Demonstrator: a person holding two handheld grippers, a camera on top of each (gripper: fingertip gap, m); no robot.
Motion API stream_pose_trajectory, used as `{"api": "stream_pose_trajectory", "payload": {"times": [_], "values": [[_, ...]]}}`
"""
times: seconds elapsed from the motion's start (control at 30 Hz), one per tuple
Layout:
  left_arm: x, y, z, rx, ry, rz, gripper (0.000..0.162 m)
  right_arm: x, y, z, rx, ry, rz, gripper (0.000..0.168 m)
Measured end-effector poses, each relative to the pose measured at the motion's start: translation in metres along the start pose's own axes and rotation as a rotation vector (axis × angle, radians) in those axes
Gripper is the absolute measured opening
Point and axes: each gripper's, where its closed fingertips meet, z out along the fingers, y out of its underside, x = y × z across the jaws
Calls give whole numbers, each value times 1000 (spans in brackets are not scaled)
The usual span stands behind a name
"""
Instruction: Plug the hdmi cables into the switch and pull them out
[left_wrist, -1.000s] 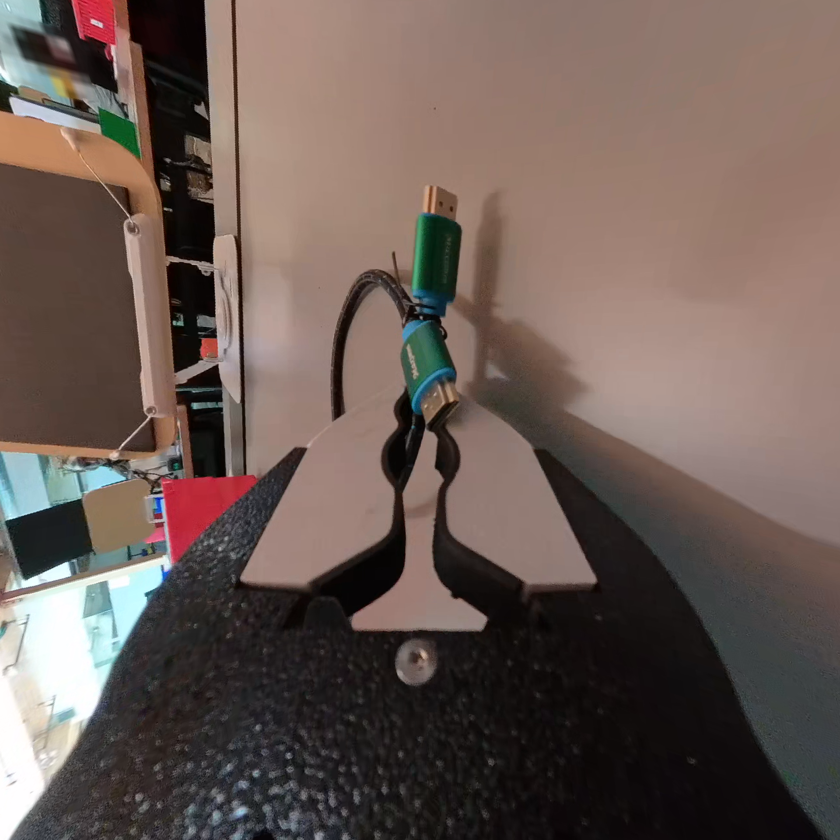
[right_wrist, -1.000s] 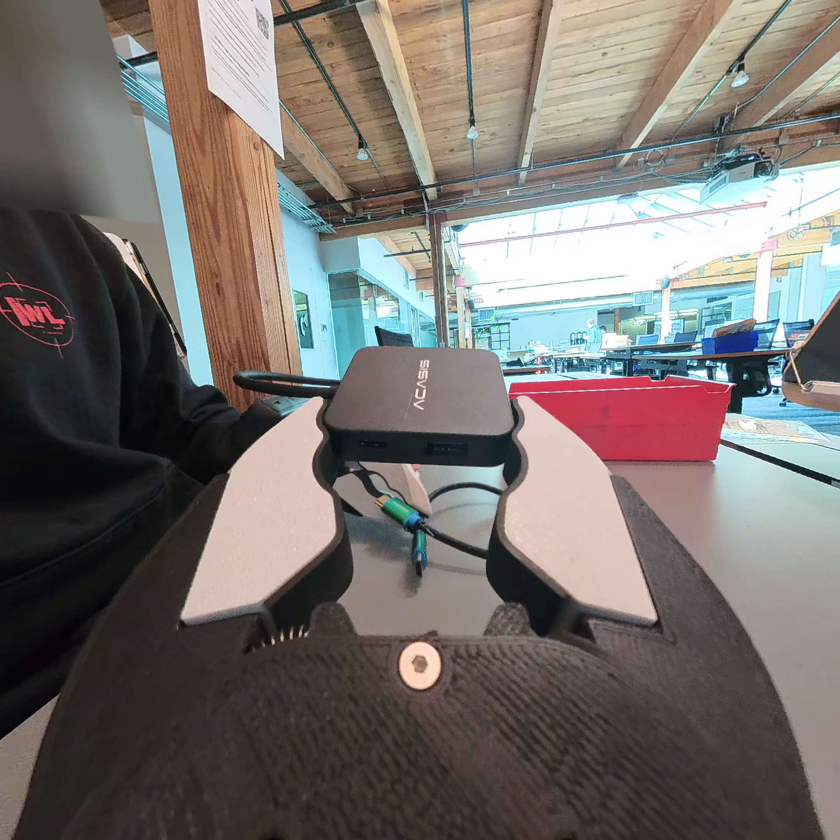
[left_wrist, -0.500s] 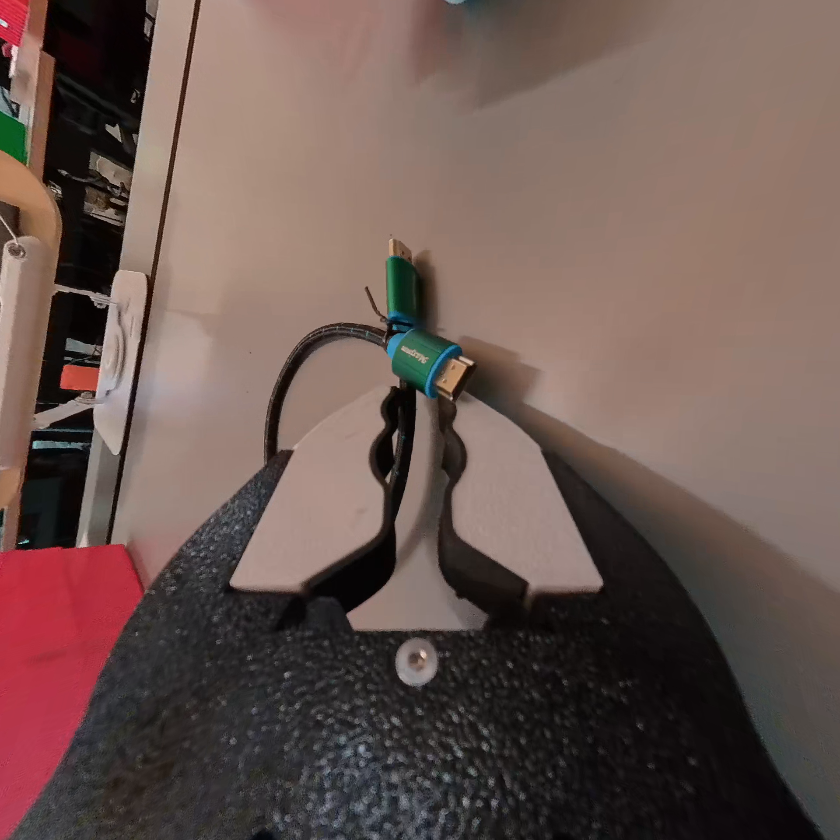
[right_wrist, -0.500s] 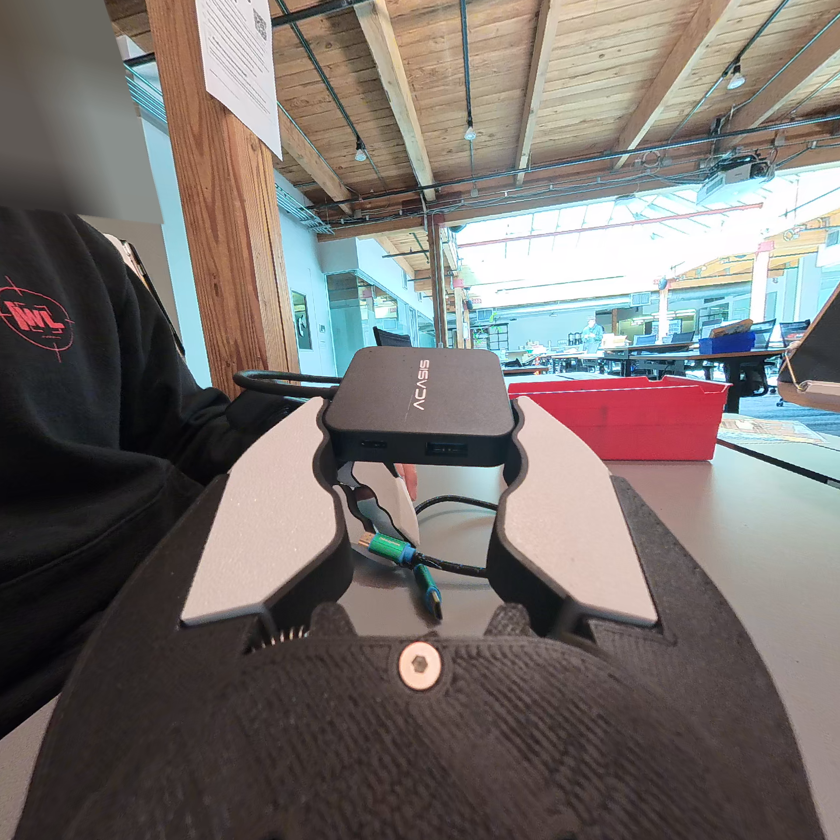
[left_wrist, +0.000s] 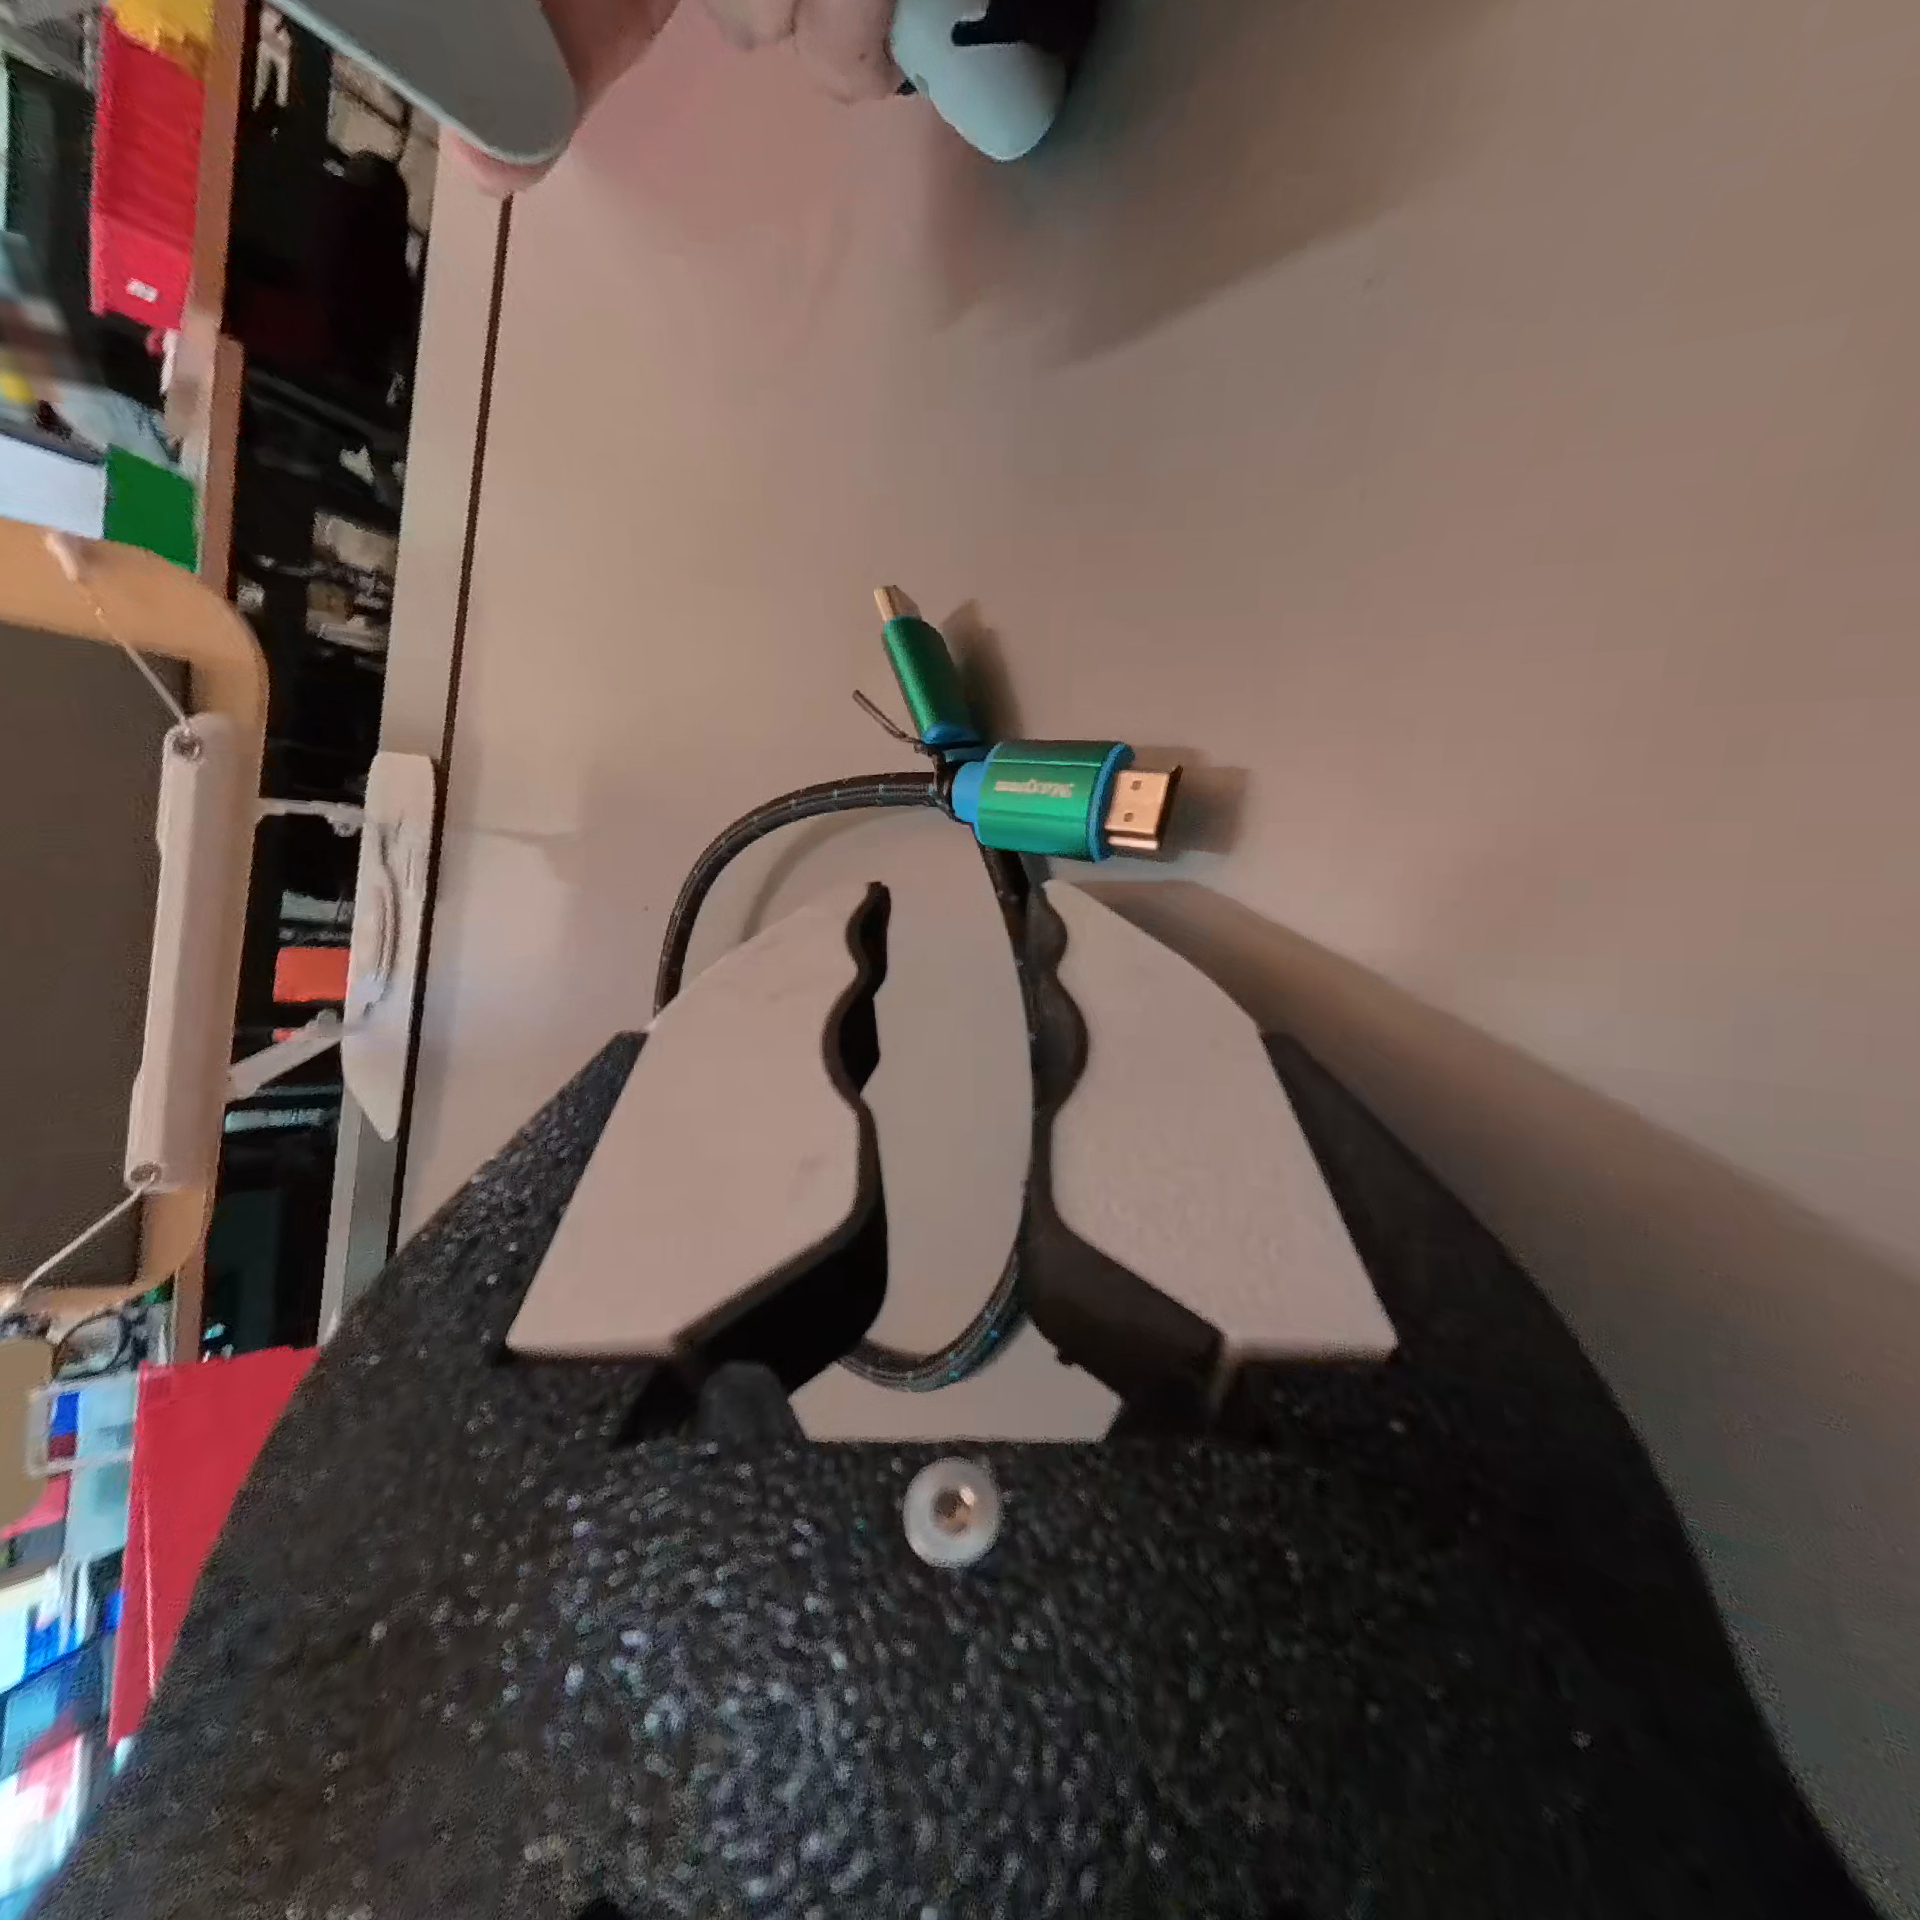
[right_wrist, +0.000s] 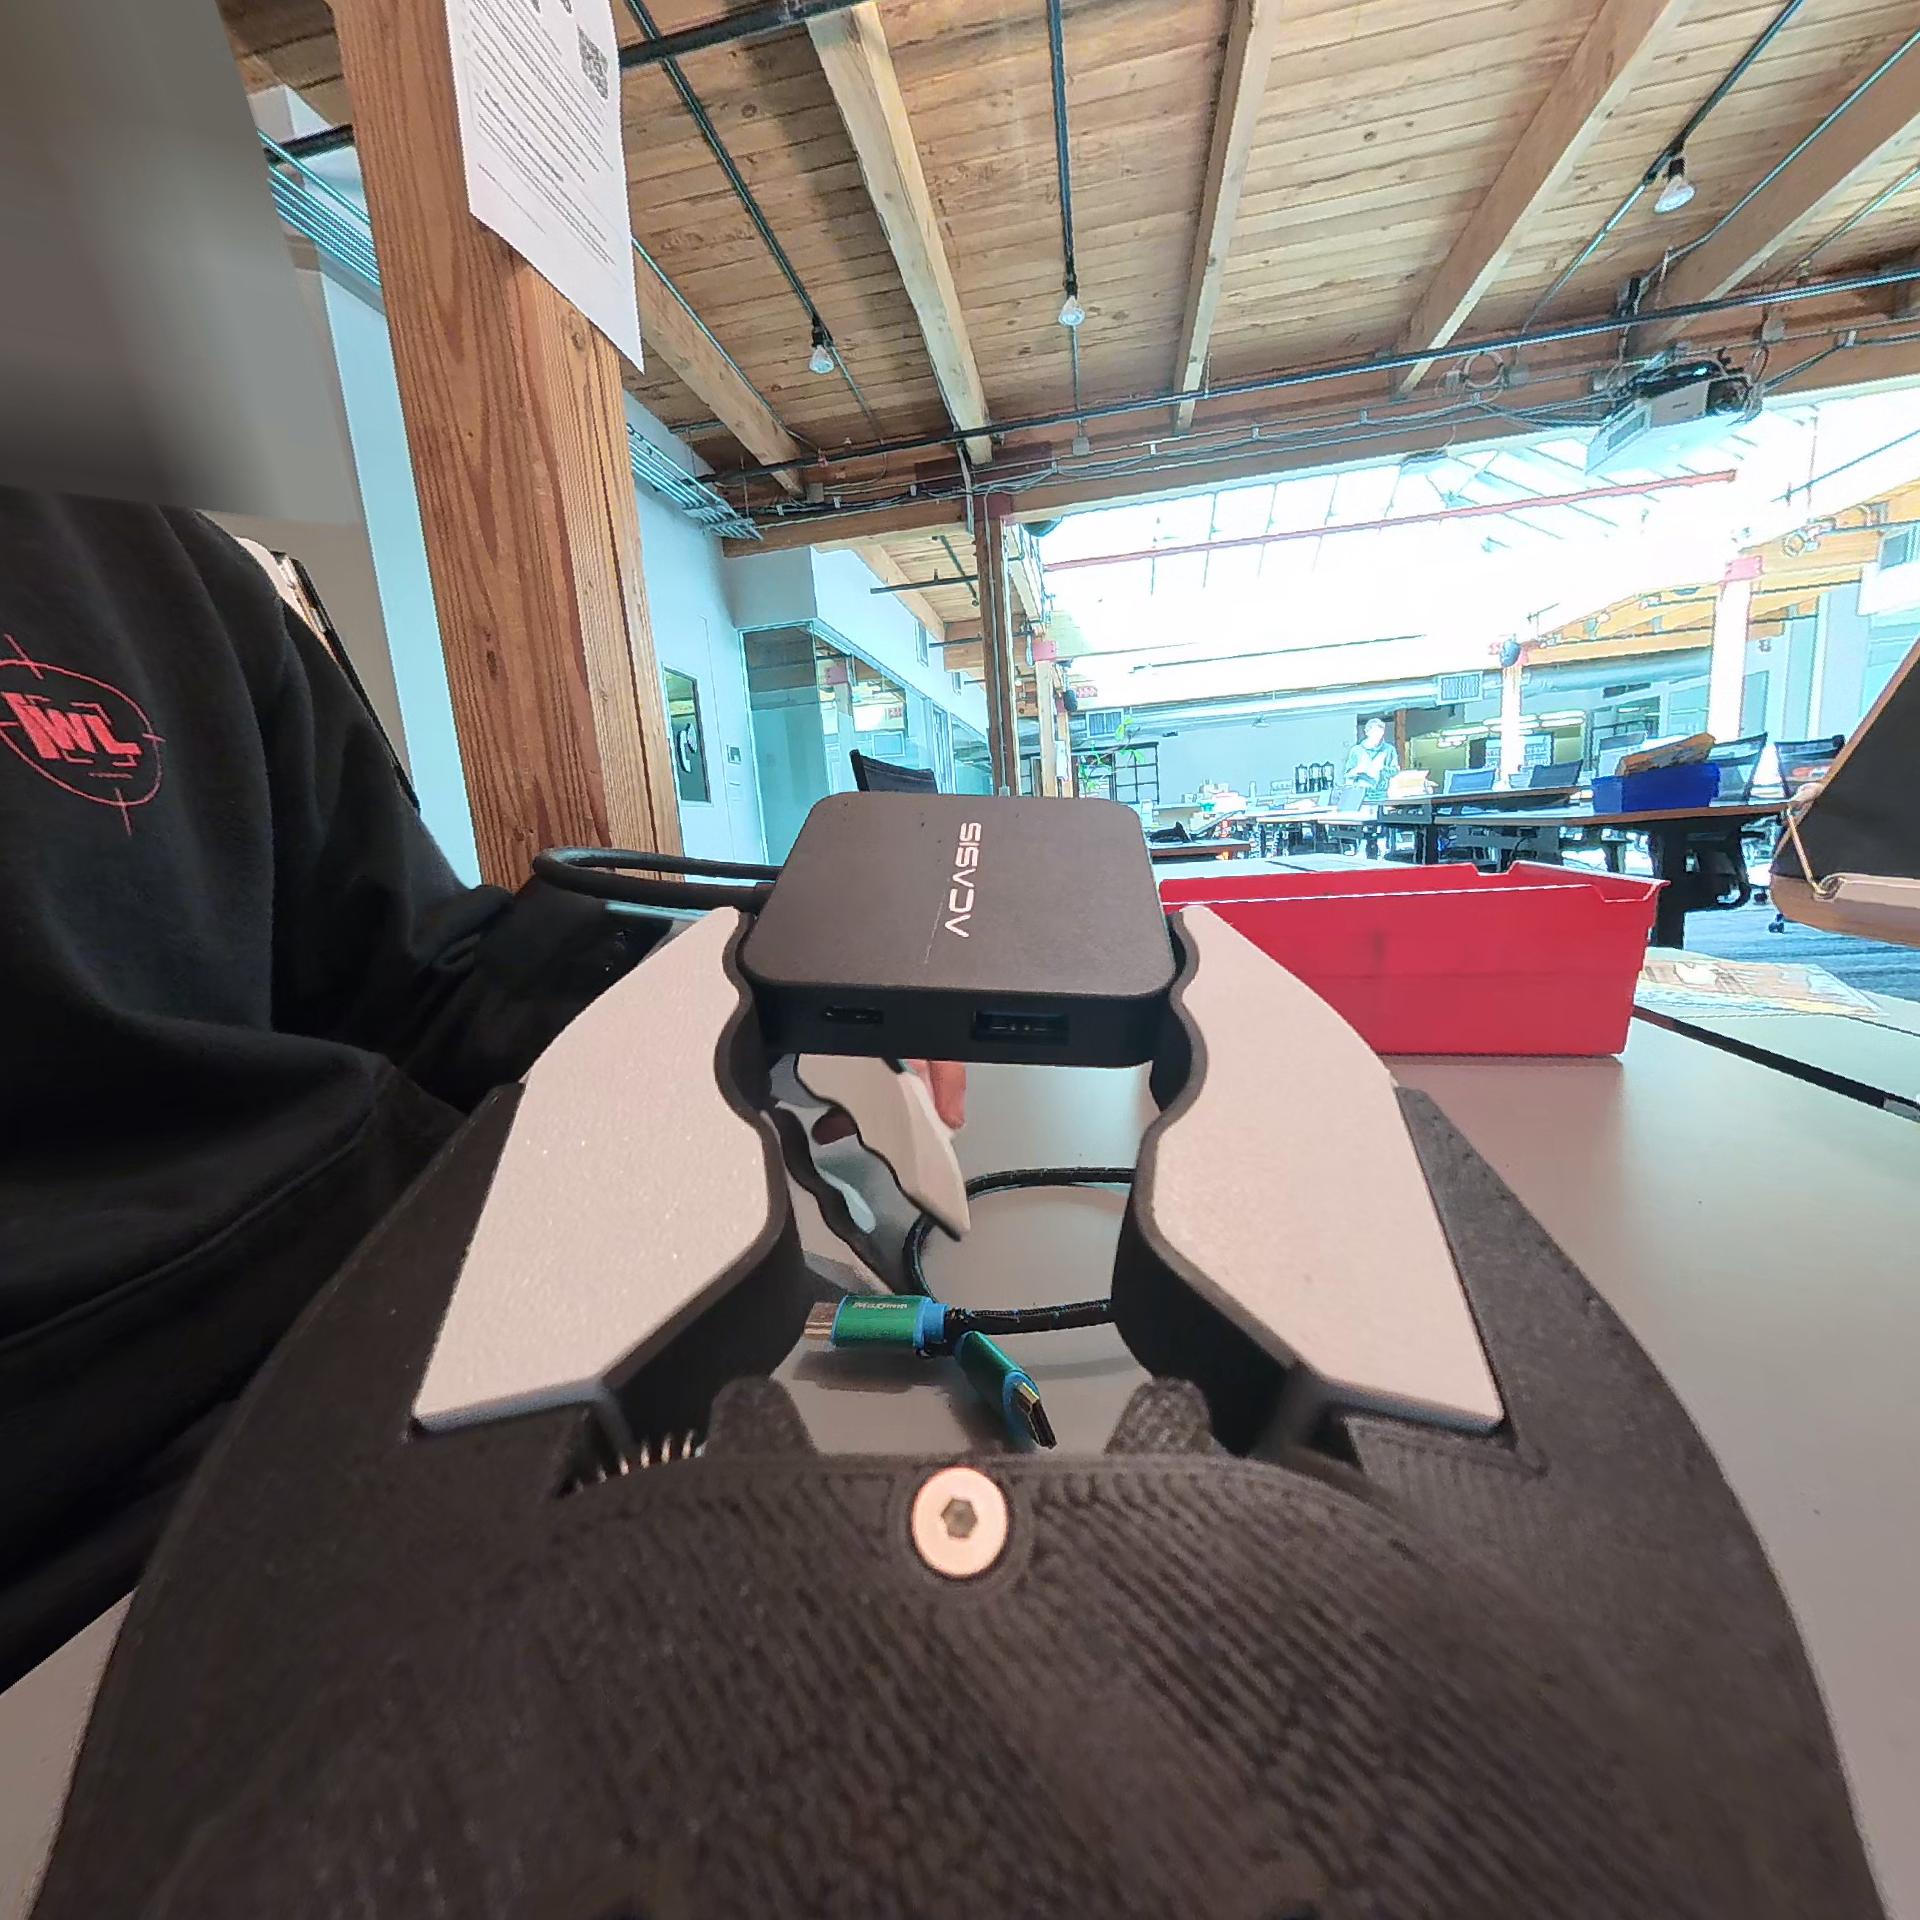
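My right gripper (right_wrist: 961, 935) is shut on a black switch box (right_wrist: 956, 894) and holds it above the grey table (right_wrist: 1662, 1247), with two ports facing me. My left gripper (left_wrist: 961, 914) is open. A black braided HDMI cable (left_wrist: 1013, 1039) runs between its fingers, along the right one. The cable's two green plugs with blue collars lie on the table just past the fingertips: one (left_wrist: 1060, 800) points right, the other (left_wrist: 920, 675) points away. In the right wrist view the left gripper (right_wrist: 862, 1164) shows under the switch, with the plugs (right_wrist: 883, 1325) below.
A red bin (right_wrist: 1392, 966) stands on the table at the back right, and also shows in the left wrist view (left_wrist: 197, 1507). A person in a black sweatshirt (right_wrist: 156, 935) sits at the left. A wooden post (right_wrist: 499, 520) is behind. A framed dark panel (left_wrist: 83, 935) stands past the table edge.
My left gripper's jaws have opened and let go of the cable. The plugs have come down onto the table and the near one has swung to point right. The right gripper still holds the switch.
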Motion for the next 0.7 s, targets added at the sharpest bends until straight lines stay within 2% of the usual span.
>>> {"api": "stream_pose_trajectory", "payload": {"times": [0.1, 0.2, 0.27, 0.33, 0.5, 0.7], "values": [[1, 0, 0, 16, 90, -4, 42, 0, 0, 0, 1, -3, -1, 73], [2, -4, 3, 49, 173, 33, 50, -6, -3, 1, 13, -29, -14, 73], [2, -7, 7, 83, 206, 54, 53, -14, -13, -1, 80, -88, 5, 74], [5, -13, 11, 122, 269, -13, 57, -18, -25, -6, 145, -123, 37, 73], [20, -29, 15, 230, 454, -181, 63, -20, -29, -9, 163, -139, 46, 73], [21, -35, 19, 259, 475, -164, 55, -21, -31, -11, 161, -141, 45, 73]]}}
